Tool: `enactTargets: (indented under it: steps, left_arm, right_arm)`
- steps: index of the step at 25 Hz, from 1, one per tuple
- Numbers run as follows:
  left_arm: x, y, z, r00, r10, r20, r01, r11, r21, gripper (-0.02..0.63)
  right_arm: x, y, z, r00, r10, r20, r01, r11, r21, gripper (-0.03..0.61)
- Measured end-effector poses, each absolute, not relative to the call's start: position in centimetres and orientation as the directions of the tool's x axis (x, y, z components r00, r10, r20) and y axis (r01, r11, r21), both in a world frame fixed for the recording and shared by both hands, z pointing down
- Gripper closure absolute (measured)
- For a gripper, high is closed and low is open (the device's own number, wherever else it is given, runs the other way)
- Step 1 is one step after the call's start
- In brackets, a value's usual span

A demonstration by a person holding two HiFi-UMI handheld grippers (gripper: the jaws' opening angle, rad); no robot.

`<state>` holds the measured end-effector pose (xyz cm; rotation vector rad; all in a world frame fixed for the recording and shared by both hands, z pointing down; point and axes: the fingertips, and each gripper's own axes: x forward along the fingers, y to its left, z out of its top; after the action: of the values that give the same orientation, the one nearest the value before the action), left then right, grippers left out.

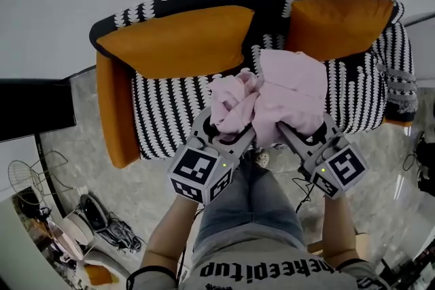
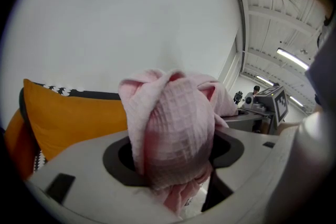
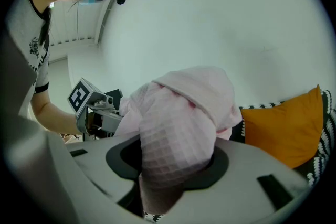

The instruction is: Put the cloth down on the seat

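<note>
A bunched pink cloth (image 1: 272,95) hangs in the air over the front of the sofa seat (image 1: 166,115), held between both grippers. My left gripper (image 1: 228,129) is shut on the cloth's left bundle (image 2: 176,134), which fills its jaws. My right gripper (image 1: 289,131) is shut on the right bundle (image 3: 176,136), the waffle fabric wedged between its jaws. The fingertips of both are hidden by fabric. The sofa is black and white patterned with orange cushions (image 1: 177,41).
A second orange cushion (image 1: 340,27) leans at the sofa's back right. An orange armrest (image 1: 112,119) closes the left side. My legs in jeans (image 1: 251,207) stand at the seat's front edge. Cables and clutter (image 1: 88,221) lie on the tiled floor at lower left.
</note>
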<state>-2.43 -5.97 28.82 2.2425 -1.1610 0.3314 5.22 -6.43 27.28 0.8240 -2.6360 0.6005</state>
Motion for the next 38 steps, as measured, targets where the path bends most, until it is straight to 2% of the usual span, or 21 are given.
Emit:
enactTargets:
  steps: [10,38]
  left_arm:
    - [-4.5,-7.3,35.4,0.603,-0.604,0.521,-0.797,-0.427,0.428,0.299]
    - [-3.5,-5.0,50.0,0.607,-0.480,0.633,-0.795,-0.379,0.474,0.297]
  right_arm:
    - [3.1,-7.7,33.8,-0.764,-0.441,0.470,-0.620,0.704,-0.347,0.402]
    - [4.1,-5.6,48.5,-0.714,-0.349,0.608,-0.663,0.615,-0.426,0.399]
